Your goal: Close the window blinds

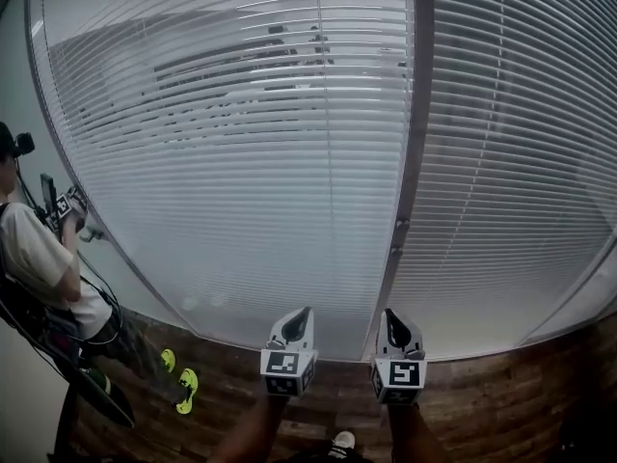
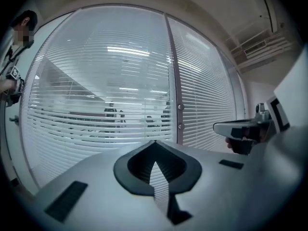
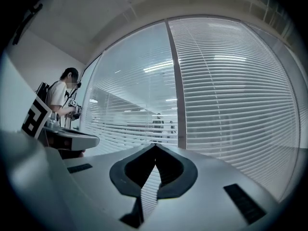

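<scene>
Two white slatted blinds cover the glass wall. The left blind (image 1: 231, 162) has its slats partly tilted, so the room behind shows through (image 2: 110, 114). The right blind (image 1: 521, 162) looks more closed (image 3: 231, 95). A dark mullion (image 1: 410, 162) stands between them. A thin cord (image 1: 318, 114) hangs down the left blind. My left gripper (image 1: 305, 310) (image 2: 155, 143) and right gripper (image 1: 390, 313) (image 3: 155, 146) are side by side, low before the mullion, short of the blinds. Both are shut with nothing between their jaws.
Another person (image 1: 39, 258) stands at the far left by the glass, holding a gripper, with yellow-green shoes (image 1: 183, 384). Two small fittings (image 1: 398, 234) sit on the mullion. Wood flooring (image 1: 482, 403) runs under the window. My own shoe (image 1: 342, 442) shows at the bottom.
</scene>
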A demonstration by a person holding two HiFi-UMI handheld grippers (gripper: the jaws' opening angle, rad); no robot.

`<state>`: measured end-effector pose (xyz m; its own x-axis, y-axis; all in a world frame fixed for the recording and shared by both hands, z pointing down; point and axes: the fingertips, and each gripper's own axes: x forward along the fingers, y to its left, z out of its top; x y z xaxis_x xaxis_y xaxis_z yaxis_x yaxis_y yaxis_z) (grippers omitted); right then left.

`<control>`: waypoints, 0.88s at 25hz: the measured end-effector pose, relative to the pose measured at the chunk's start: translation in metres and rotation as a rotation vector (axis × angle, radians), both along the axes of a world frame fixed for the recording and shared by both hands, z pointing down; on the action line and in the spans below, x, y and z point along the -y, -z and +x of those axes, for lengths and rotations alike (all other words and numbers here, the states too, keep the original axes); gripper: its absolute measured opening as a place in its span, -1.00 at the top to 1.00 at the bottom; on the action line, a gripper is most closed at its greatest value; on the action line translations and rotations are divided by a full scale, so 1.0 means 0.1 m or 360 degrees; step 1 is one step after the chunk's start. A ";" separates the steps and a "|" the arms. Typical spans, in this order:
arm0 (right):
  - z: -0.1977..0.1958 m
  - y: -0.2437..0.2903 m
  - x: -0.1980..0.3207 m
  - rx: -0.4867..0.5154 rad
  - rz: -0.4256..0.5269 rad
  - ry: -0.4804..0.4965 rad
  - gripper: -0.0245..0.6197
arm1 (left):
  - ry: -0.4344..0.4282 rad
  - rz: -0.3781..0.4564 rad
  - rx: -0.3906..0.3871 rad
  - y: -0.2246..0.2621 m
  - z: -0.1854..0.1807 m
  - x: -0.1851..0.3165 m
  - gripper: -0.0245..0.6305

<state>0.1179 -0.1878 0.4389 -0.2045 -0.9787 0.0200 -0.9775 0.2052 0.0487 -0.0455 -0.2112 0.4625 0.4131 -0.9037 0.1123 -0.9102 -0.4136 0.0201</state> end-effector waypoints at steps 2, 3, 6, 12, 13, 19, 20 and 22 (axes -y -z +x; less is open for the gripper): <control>0.04 0.01 0.03 0.0007 -0.0018 -0.0005 0.91 | -0.0006 -0.0001 0.0015 -0.04 0.06 0.04 0.93; 0.07 0.00 0.05 0.0008 -0.0029 -0.0006 0.91 | -0.0013 -0.0006 0.0022 -0.07 0.09 0.06 0.93; 0.12 0.04 0.11 0.0001 -0.0044 -0.0002 0.91 | -0.0021 -0.0027 0.0032 -0.09 0.19 0.10 0.93; 0.16 0.06 0.21 0.0002 -0.0049 0.0008 0.91 | -0.0022 -0.0011 0.0021 0.00 0.29 0.18 0.93; 0.16 0.06 0.22 0.0009 -0.0043 0.0011 0.91 | -0.0026 -0.0010 0.0024 0.00 0.29 0.20 0.93; 0.15 -0.13 0.41 0.0017 0.0037 0.0026 0.91 | -0.0022 -0.0032 0.0026 -0.21 0.27 0.41 0.93; 0.16 -0.18 0.46 0.0012 0.0041 0.0024 0.91 | -0.0022 -0.0024 0.0013 -0.22 0.29 0.46 0.93; 0.21 -0.18 0.56 0.0002 0.0022 -0.0018 0.91 | -0.0038 -0.0010 -0.0002 -0.25 0.35 0.58 0.93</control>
<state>0.1385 -0.2439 0.4571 -0.1934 -0.9811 0.0063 -0.9798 0.1935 0.0504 -0.0104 -0.2690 0.4877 0.4345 -0.8930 0.1173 -0.9002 -0.4349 0.0236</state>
